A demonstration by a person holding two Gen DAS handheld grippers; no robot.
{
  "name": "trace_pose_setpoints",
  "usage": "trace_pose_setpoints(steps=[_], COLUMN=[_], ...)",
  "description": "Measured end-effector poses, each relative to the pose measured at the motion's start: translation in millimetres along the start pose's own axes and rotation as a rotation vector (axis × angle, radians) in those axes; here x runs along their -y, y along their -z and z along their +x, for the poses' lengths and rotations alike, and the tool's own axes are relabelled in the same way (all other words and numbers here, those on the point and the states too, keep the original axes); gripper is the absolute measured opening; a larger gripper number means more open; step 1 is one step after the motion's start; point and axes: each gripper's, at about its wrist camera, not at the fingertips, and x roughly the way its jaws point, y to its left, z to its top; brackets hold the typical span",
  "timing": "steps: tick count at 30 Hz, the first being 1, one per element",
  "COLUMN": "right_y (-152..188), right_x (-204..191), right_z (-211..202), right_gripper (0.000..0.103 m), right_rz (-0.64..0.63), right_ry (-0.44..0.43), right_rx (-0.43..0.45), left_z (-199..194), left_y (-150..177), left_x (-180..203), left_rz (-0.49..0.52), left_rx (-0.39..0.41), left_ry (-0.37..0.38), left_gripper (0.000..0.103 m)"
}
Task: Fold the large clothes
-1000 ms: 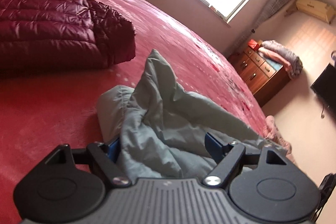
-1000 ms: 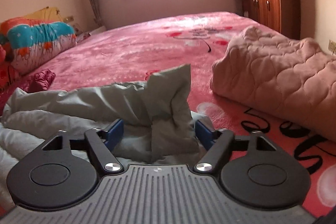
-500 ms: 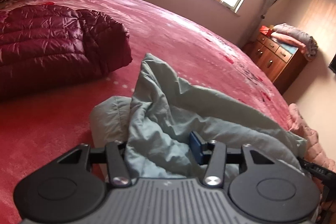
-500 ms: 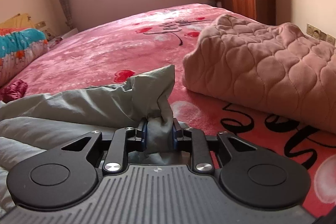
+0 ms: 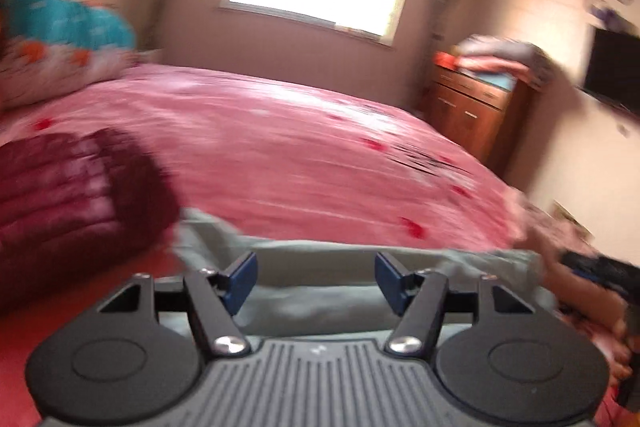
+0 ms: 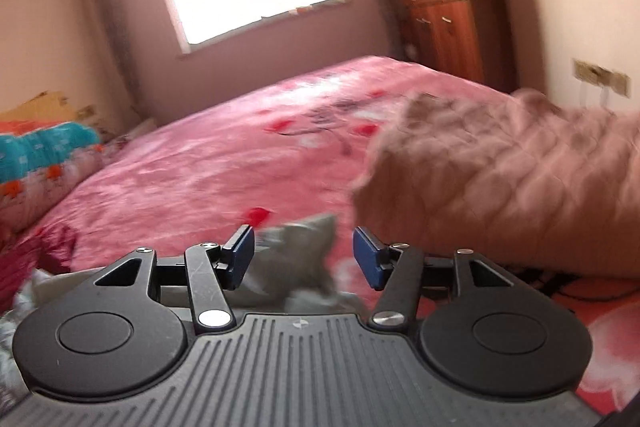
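Left wrist view: the left tongs (image 5: 315, 281) are standing spread, their jaws having just been opening, nothing pinched between the blue pads. The grey garment (image 5: 340, 263) is lying flattened on the pink bed (image 5: 300, 163) just past the fingertips, beside a maroon quilted jacket (image 5: 76, 203). The right tongs (image 5: 600, 267) are showing at the garment's far end.

Right wrist view: the right tongs (image 6: 304, 257) are also standing spread, jaws just having been opening. A corner of the grey garment (image 6: 300, 259) is sitting between the pads, though blur is hiding any contact. A pink quilt (image 6: 500, 187) is lying to the right.
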Motion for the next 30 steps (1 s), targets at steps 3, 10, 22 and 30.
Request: trace_pose_setpoints(steps=[3, 10, 22, 30], right_y=[8, 33, 35, 42], right_x=[-28, -69, -53, -48], right_z=[3, 29, 76, 68], right_gripper=[0.086, 0.095, 0.102, 0.103], right_rz=[-0.072, -0.227, -0.149, -0.096], right_ry=[-0.057, -0.086, 0.042, 0.073], right_rx=[-0.035, -0.134, -0.223, -0.258], left_z=[20, 83, 130, 146], left_y=[3, 29, 16, 23], left_x=[27, 65, 36, 3], left_rz=[0.067, 0.212, 0.184, 0.092], left_rx=[-0.032, -0.163, -0.167, -0.14], left_ry=[0.088, 0.16, 0.043, -0.007], left_gripper=[0.063, 0.06, 0.062, 0.072])
